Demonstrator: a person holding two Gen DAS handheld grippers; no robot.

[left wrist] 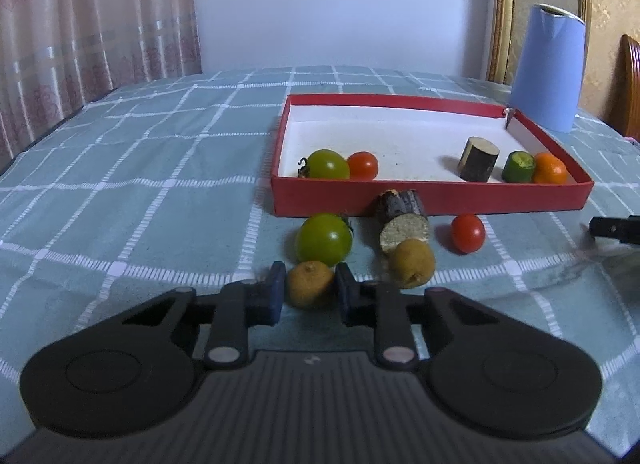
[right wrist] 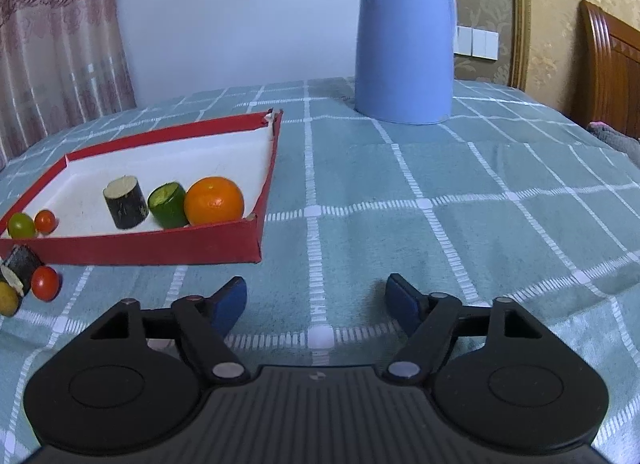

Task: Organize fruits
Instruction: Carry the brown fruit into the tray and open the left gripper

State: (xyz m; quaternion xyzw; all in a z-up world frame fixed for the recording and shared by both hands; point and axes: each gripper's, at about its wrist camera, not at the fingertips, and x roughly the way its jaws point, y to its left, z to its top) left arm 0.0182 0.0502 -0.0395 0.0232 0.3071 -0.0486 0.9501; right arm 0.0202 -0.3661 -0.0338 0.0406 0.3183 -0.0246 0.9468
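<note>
The left tongs close narrowly around a small yellow-brown citrus fruit on the checked desk, at 6 o'clock from the red box. The right tongs gape wide, holding nothing, at 5 o'clock from that box.

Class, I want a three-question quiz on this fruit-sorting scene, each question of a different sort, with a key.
1. True or false: the orange lies inside the red box.
2. Which hand-held gripper brackets a yellow-brown fruit: A left, B right?
3. Fill in: behind the box stands a blue ____.

Key: 1 true; 2 A; 3 kettle.
</note>
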